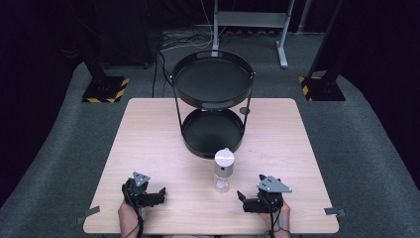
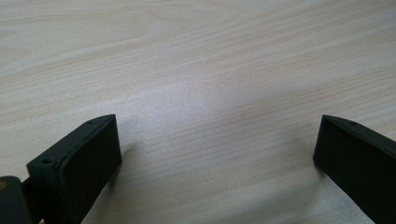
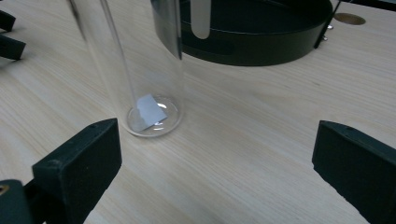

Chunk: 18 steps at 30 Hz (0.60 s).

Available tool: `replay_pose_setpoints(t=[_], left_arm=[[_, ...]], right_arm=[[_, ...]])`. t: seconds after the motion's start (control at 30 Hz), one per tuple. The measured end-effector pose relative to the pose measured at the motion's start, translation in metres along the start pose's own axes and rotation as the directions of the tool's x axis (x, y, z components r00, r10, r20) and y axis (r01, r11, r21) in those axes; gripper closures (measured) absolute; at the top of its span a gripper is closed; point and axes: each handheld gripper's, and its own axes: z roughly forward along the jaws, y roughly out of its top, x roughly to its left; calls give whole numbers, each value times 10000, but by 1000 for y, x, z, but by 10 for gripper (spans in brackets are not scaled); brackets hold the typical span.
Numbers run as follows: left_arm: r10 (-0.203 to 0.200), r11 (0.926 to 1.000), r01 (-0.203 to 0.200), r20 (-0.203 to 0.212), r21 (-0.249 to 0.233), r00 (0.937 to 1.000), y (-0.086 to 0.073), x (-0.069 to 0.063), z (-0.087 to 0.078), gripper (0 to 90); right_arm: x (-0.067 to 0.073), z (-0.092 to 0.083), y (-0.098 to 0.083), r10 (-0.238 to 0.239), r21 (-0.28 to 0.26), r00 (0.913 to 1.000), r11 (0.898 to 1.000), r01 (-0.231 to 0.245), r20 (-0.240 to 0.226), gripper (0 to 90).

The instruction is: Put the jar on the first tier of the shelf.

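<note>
A clear glass jar (image 1: pixel 224 171) with a silver lid stands upright on the table in front of a black two-tier round tray stand (image 1: pixel 213 99). In the right gripper view the jar (image 3: pixel 140 74) is just ahead and to the left, with a small white label at its base, and the stand's lower tray (image 3: pixel 261 44) sits behind it. My right gripper (image 1: pixel 242 199) rests on the table to the jar's right, open with nothing between its jaws (image 3: pixel 215 163). My left gripper (image 1: pixel 161 194) rests at the near left, open over bare wood (image 2: pixel 217 154).
The light wooden table (image 1: pixel 148 139) has a small round hole (image 1: pixel 244 110) beside the stand. Grey floor surrounds the table. Black and yellow weighted bases (image 1: pixel 105 89) and a metal frame (image 1: pixel 250 22) stand beyond the far edge.
</note>
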Motion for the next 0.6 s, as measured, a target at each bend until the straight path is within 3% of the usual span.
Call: replay_pose_setpoints(t=[0.6], left_arm=[[-1,10000,1,0,4,10000,0,0,0,2]], right_arm=[[27,18,16,-186,-347,9988,9993,171,-445,2]])
